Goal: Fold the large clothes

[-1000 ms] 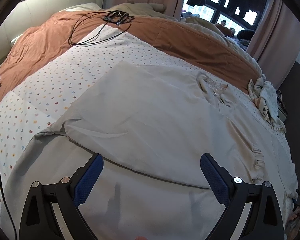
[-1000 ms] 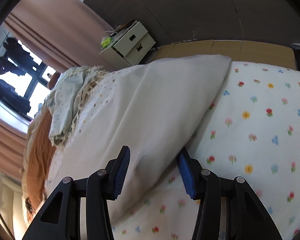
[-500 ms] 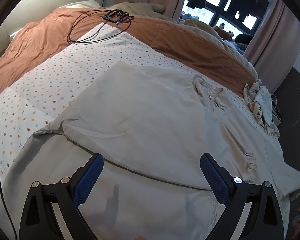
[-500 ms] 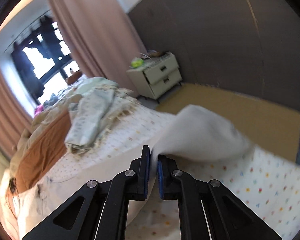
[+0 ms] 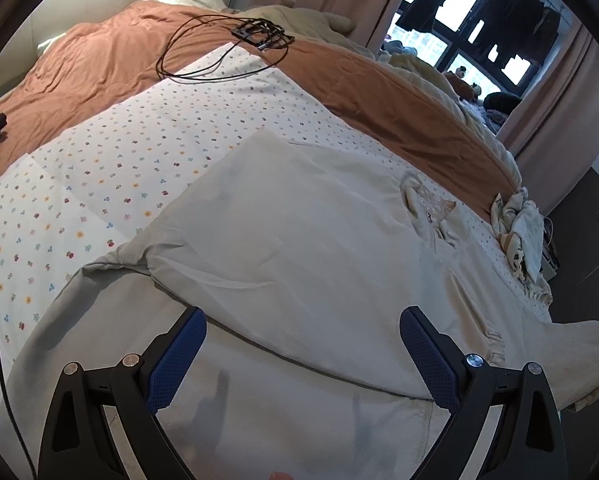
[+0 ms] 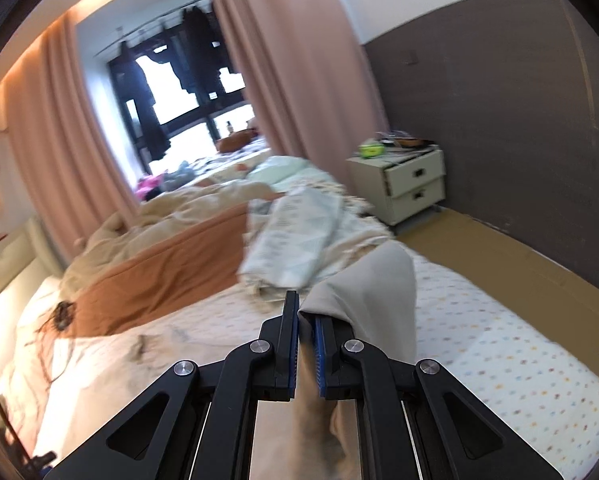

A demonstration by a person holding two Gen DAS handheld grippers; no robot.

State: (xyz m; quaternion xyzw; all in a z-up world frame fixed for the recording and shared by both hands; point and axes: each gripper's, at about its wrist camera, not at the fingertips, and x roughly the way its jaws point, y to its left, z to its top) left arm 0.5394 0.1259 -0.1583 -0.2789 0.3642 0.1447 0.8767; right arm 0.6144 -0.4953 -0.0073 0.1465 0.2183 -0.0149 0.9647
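Garment [image 5: 299, 240], smooth beige cloth, corner pinched in right hand-held gripper [image 6: 306, 320].

Daylight enters through the window [image 6: 187, 92], which is overexposed to white — the hanging clothes before it read as silhouettes. The right wrist view is motion-blurred: the curtain [image 6: 283, 60], the nightstand [image 6: 411, 184] beside the window and the bedding smear. The left wrist view is sharp; soft shadows fall on the pale garment [image 5: 299, 248]. Both views bow strongly and vignette to black at the edges.
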